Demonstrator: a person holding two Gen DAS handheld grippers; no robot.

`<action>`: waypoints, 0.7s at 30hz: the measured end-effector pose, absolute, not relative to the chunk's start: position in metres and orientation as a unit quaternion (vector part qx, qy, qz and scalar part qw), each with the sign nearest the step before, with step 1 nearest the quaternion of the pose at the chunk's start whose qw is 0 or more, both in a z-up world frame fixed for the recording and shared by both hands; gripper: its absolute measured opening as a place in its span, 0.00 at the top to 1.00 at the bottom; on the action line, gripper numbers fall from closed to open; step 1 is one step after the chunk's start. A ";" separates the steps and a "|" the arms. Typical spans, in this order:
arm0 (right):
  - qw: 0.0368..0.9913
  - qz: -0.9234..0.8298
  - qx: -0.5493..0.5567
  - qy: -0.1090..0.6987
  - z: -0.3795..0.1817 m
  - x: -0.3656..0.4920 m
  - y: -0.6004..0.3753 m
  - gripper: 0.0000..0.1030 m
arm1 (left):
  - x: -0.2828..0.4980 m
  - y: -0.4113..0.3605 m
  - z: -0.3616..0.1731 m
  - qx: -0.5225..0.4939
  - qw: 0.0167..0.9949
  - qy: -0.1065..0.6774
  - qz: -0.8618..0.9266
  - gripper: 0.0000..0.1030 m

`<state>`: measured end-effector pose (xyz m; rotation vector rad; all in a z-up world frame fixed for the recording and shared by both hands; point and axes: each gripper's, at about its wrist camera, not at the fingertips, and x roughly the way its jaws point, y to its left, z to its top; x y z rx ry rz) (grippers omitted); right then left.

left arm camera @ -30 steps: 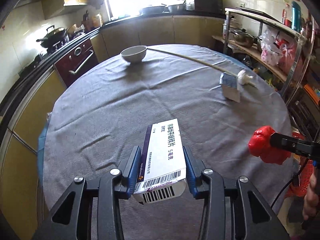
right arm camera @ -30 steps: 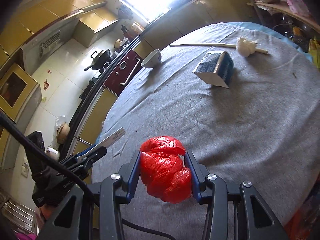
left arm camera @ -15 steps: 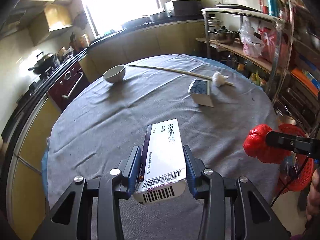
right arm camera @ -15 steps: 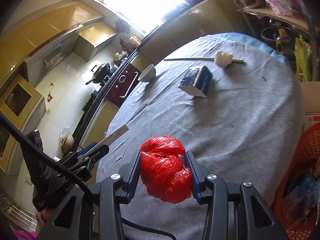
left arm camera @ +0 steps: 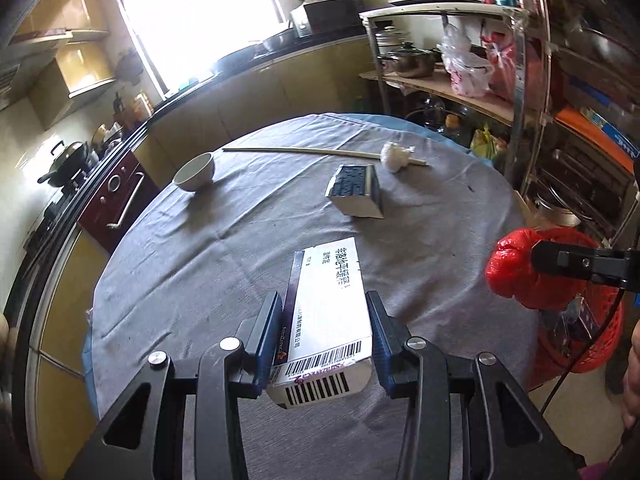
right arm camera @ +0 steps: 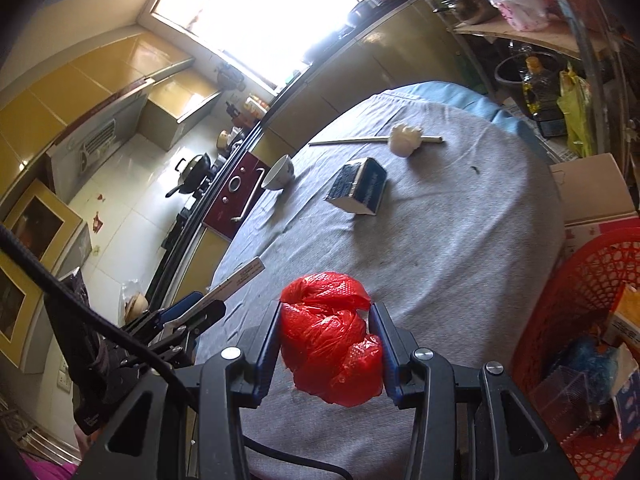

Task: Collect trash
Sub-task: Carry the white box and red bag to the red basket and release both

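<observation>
Left wrist view: the left gripper [left arm camera: 323, 330] is clamped on a white medicine box [left arm camera: 326, 312], its blue pads pressing the two long sides. The box's long axis runs straight along the fingers, barcode end toward the camera, printed end pointing out over the middle of the desk [left arm camera: 224, 248]. The box is held above the near edge of the round desk, which is covered with a grey cloth. Toward the far edge lie a white bowl [left arm camera: 195, 171], a long pale stick [left arm camera: 320, 152] with a white paper wad [left arm camera: 394, 155] on it, and a small dark blue box [left arm camera: 356, 191]. At the right edge the right gripper holds a red plastic bag [left arm camera: 516, 270] above a red basket [left arm camera: 580, 340] on the floor. Kitchen counters, a stove and a bright window lie behind; metal shelves stand at right.

Right wrist view: the right gripper [right arm camera: 325, 342] is closed on the crumpled red plastic bag [right arm camera: 330, 336], a lump somewhat taller than wide, hanging over the desk's [right arm camera: 460, 240] near edge. The red basket [right arm camera: 576, 304] stands beside the desk's right edge, already holding litter. The left gripper [right arm camera: 196, 312] with the medicine box [right arm camera: 242, 278] shows at left.
</observation>
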<state>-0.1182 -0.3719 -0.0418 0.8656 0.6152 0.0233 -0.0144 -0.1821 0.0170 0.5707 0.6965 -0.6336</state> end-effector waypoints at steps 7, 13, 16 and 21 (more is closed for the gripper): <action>0.859 -0.013 0.427 0.283 -0.044 -0.137 -0.391 0.55 | -0.031 -0.204 0.016 0.291 0.840 0.323 -0.325 0.58; 0.856 -0.033 0.436 0.276 -0.045 -0.154 -0.406 0.55 | -0.043 -0.219 0.017 0.305 0.831 0.315 -0.342 0.58; 0.856 -0.044 0.436 0.274 -0.045 -0.162 -0.411 0.55 | -0.049 -0.226 0.016 0.310 0.827 0.313 -0.350 0.58; 0.853 -0.061 0.444 0.268 -0.048 -0.178 -0.423 0.55 | -0.059 -0.239 0.014 0.320 0.818 0.310 -0.363 0.58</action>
